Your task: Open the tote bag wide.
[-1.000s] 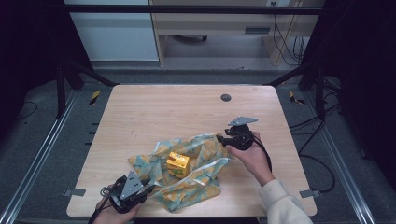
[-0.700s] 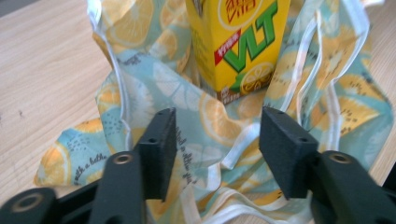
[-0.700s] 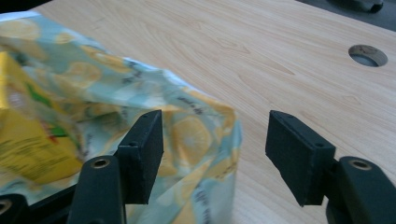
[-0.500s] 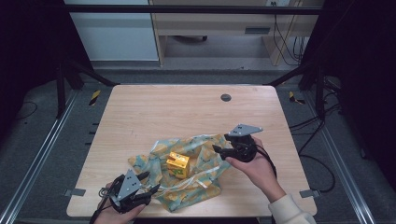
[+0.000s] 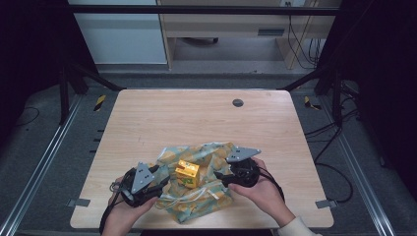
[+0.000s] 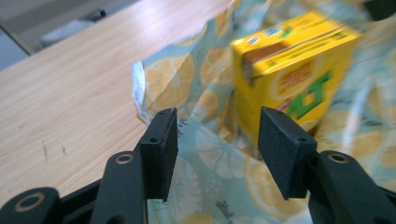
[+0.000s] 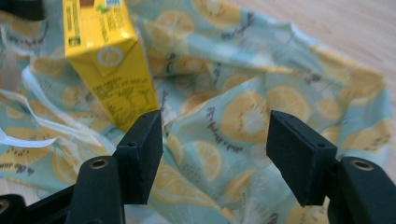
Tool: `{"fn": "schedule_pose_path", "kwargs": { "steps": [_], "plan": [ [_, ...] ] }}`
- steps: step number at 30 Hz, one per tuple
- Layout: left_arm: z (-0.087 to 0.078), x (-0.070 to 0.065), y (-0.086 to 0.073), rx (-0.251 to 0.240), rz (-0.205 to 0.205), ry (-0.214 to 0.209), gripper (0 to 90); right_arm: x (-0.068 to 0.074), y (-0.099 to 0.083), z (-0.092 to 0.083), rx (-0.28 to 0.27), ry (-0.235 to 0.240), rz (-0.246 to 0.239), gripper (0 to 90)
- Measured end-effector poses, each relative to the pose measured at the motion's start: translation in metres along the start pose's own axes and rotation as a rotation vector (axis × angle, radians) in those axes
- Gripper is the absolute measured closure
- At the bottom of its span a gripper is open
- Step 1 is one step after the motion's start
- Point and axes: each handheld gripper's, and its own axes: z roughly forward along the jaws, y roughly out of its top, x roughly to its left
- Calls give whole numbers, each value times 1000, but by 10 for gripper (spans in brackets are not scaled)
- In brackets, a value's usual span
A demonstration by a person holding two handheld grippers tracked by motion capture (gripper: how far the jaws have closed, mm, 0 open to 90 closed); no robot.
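Observation:
A yellow juice carton [image 5: 188, 173] stands upright on a pale blue lemon-print cloth [image 5: 216, 196] near the table's front edge. My left gripper [image 5: 164, 181] sits just left of the carton and points at it. Its jaws opened and have just closed back a little, and nothing is pinched. In the left gripper view the carton [image 6: 292, 70] rises beyond the open gripper [image 6: 217, 140], with cloth [image 6: 182, 79] beneath. My right gripper [image 5: 220, 179] is right of the carton. Its jaws have just been opening. The right gripper [image 7: 215, 140] stands open over folded cloth [image 7: 280, 70], the carton [image 7: 109, 60] to its upper left.
The wooden table [image 5: 196, 118] has a small dark round plug [image 5: 238, 103] at the back. A white ribbon [image 7: 14, 135] trails from the cloth's edge. Cables run on the floor at the right [image 5: 324, 132]. Both hands reach in from the front edge.
The right gripper has come from the cloth's far right edge toward the front and nearer the carton, jaws wider. The left gripper has moved up toward the carton. The cloth's right side lies more bunched.

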Motion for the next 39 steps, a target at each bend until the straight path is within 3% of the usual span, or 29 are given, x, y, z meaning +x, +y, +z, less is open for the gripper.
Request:
{"fn": "schedule_pose_path", "kwargs": {
  "steps": [7,15,17,24,29,36,39],
  "plan": [
    [24,9,-11,71,-35,-13,482,6,-16,8,50,13,-9,362],
    [37,7,-25,160,-5,-27,476,7,-39,8,75,40,-17,304],
    [39,8,-27,161,-24,-37,469,6,-45,8,88,50,-21,306],
    [40,10,-31,177,-27,-47,462,6,-59,14,122,65,-24,310],
    [40,11,-34,211,-8,-25,459,5,-62,16,133,59,-34,317],
    [37,10,-34,222,4,-24,439,7,-64,13,144,68,-30,310],
    [31,11,-31,165,-35,-36,370,7,-62,4,110,72,-19,269]
  ]
}}
